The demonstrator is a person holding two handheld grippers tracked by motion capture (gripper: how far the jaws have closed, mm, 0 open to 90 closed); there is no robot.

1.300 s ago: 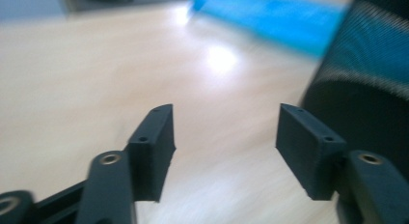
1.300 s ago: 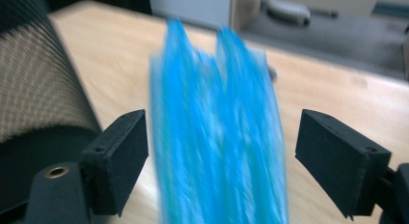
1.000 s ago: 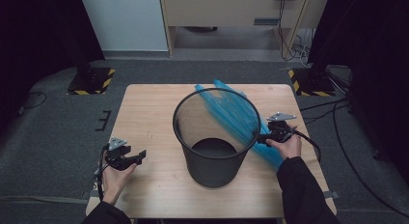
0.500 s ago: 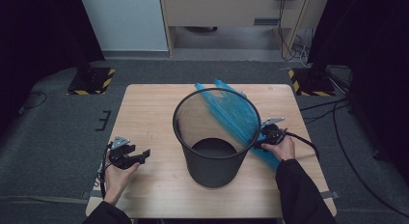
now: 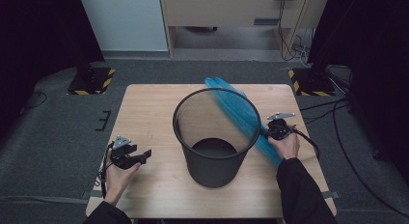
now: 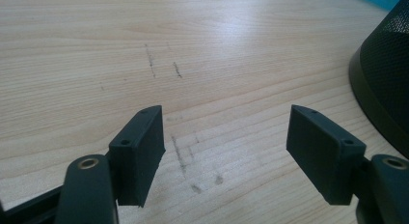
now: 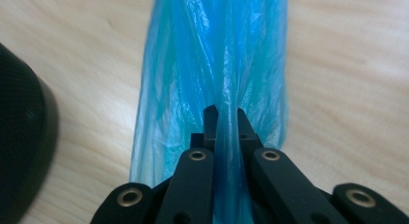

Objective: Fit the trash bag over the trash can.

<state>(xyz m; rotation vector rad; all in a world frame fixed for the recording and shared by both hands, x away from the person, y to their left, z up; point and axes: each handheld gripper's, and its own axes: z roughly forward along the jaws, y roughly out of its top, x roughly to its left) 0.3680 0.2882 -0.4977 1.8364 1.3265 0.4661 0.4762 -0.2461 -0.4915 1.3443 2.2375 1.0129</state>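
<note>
A black mesh bin [image 5: 217, 161] stands upright in the middle of the wooden table [image 5: 149, 108]. A long crumpled blue plastic bag [image 5: 270, 151] lies on the table behind and to the right of the bin. My right gripper [image 5: 268, 132] sits at the bag's near part. Its jaws have just been closing and are now shut on a fold of the blue bag [image 7: 217, 55], which runs up between the pinched right gripper [image 7: 226, 120] jaws. My left gripper [image 5: 144, 154] rests at the front left, open, with bare wood between the left gripper [image 6: 226, 151] jaws.
The bin's base [image 6: 386, 74] lies just right of the left jaws, and its dark wall [image 7: 19, 137] is left of the right jaws. Cables [image 5: 333, 137] trail off the table's right edge. Grey floor surrounds the table.
The right gripper's jaws have come together on the blue bag, with the hand shifting slightly beside the bin. The left hand and the bin have not moved.
</note>
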